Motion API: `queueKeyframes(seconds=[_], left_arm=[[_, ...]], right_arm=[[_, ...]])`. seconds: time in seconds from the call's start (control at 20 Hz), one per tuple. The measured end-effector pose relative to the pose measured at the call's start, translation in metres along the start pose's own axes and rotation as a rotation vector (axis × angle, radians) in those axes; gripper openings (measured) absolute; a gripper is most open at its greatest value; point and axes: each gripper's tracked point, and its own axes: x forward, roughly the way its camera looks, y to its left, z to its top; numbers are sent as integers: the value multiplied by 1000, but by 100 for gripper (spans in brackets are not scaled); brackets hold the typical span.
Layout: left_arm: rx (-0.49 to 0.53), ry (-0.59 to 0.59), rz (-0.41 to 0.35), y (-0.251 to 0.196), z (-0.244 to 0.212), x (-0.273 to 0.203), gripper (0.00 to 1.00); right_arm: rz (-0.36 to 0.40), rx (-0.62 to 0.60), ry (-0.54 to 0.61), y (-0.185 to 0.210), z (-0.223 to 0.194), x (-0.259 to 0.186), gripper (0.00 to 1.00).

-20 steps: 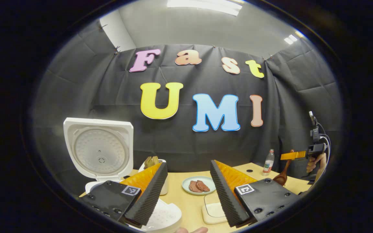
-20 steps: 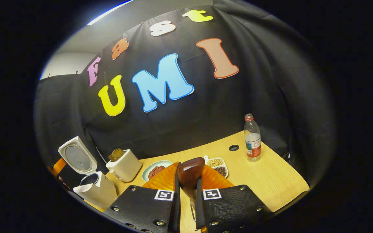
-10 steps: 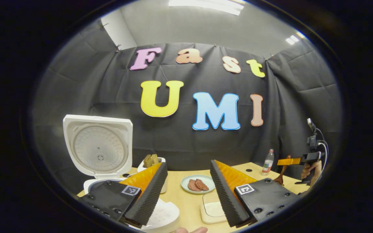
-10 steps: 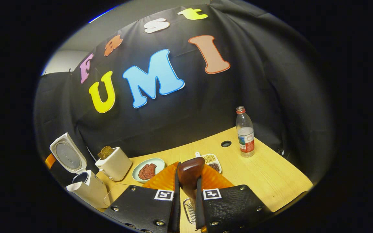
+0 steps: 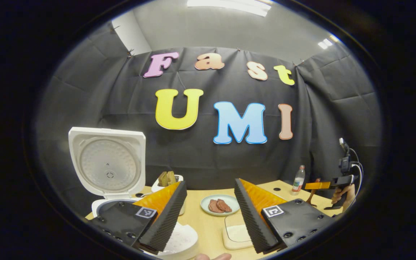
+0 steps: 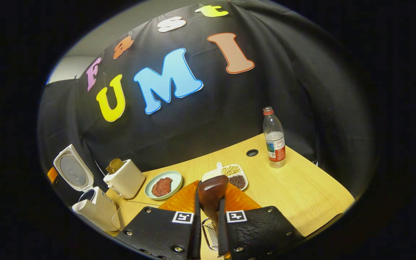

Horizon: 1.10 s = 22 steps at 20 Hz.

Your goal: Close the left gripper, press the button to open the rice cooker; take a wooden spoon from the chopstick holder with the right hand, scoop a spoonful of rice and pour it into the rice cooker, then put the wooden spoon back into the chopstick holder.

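Right gripper view: rice cooker (image 6: 96,209) standing far left on table (image 6: 312,195), lid up. Toaster (image 6: 124,178) sitting right of cooker, plate (image 6: 163,185) lying right of toaster, divided dish (image 6: 234,176) lying right of plate. Bottle (image 6: 274,139) standing behind dish, far right. Wire holder (image 6: 209,236) sitting nearest, beneath wooden spoon (image 6: 211,196).

A booth hung with creased black cloth (image 5: 200,159) on its back and side walls. Above the cloth, a pale grey ceiling (image 5: 229,29) carries bright strip lights (image 5: 229,4). A light wooden table (image 6: 302,195) stands below, with a small round hole (image 6: 252,152), perhaps for cables.
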Motion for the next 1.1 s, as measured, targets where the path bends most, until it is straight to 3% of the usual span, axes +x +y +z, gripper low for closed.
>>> queueKeyframes(seconds=[0.4,0.45,0.55,0.7,0.75,0.85,0.9,1.1], left_arm=[[-1,0,-12,-2,-1,2,91],[-3,0,-15,-2,-1,3,91],[1,1,-17,-2,-2,4,91],[0,0,-26,-3,-1,3,91],[2,-2,-27,-3,-1,3,91],[6,-1,-29,-3,0,3,91],[9,0,-30,-3,0,3,91],[10,-1,-29,-3,2,3,91]], right_arm=[[13,-12,12,-5,-9,4,19],[1,-25,2,-9,-5,4,27],[-43,-72,-19,-21,3,3,30],[-95,-134,-36,-34,15,-2,58],[-115,-146,-48,-40,21,-5,58],[-130,-157,-72,-44,28,-13,72],[-136,-165,-87,-46,35,-13,93],[-110,-222,-133,-29,71,-25,93]])
